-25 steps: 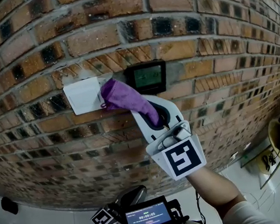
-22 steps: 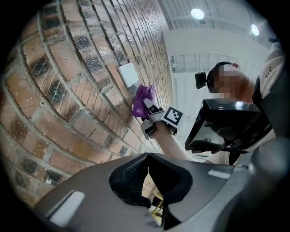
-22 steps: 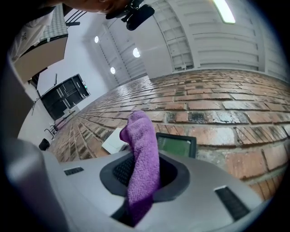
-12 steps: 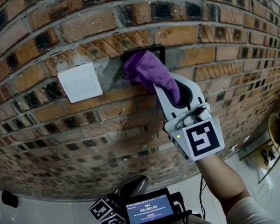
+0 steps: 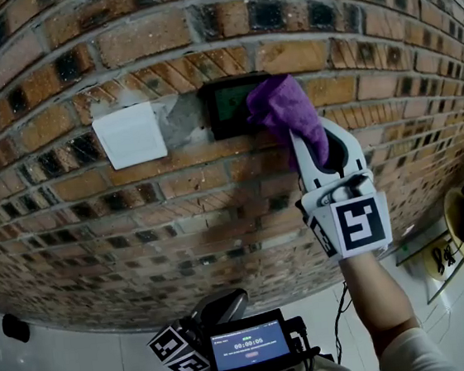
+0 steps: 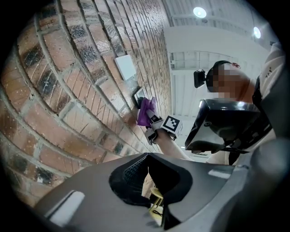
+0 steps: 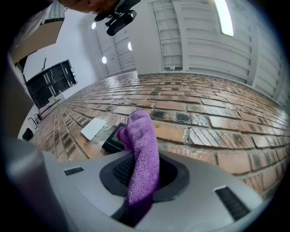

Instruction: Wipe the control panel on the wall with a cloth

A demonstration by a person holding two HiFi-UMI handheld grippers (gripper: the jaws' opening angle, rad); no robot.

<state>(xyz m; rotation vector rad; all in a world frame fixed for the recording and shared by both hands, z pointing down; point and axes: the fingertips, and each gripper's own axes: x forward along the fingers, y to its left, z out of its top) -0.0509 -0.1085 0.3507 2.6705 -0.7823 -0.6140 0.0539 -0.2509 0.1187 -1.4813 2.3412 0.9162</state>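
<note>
Head view: our right claw [image 5: 308,137] pinches a purple cloth [image 5: 283,104] over the control panel [image 5: 227,108] (its right edge); pressing hard, we might trip a button.

control panel [image 5: 225,110]: right end hidden behind cloth [image 5: 285,106] | its digits too small to read

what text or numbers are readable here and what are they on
"00:00:06", apparently, on the small screen low in the head view; smaller lines unreadable.
control panel display: too dim to read.
square marker: pattern only, no letters.
cloth: no print.
</note>
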